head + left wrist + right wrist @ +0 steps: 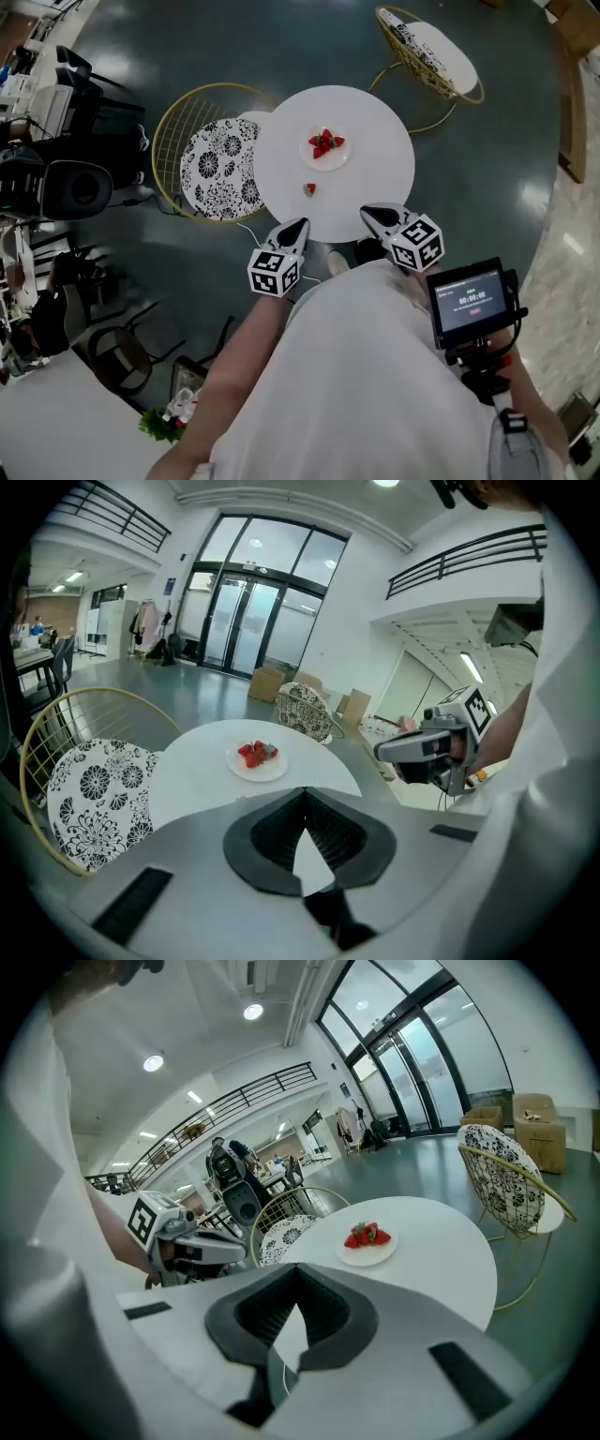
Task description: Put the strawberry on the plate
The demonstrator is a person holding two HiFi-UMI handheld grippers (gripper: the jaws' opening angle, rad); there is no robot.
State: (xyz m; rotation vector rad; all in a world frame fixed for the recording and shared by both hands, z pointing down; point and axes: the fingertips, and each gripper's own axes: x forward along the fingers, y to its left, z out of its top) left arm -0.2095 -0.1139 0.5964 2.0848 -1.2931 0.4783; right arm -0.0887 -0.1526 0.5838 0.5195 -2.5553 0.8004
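The left tongs (300,225) and right tongs (368,213) are both closed and empty. They sit poised at the near edge of the surface (375,178) — probably because the lone strawberry (309,189) lies just ahead, short of the plate (328,165) holding others.

1. From the head we look steeply down on the whole table (375,122), well below us, with the left gripper (296,225) and right gripper (372,215) at its near edge.
2. From the left gripper we look along its jaws, low across the table towards glass doors (244,621). The right gripper shows at our right.
3. From the right gripper we also face across the table, with the left gripper at our left.
4. All three views share the table, the plate (325,155) and a patterned chair (220,169).
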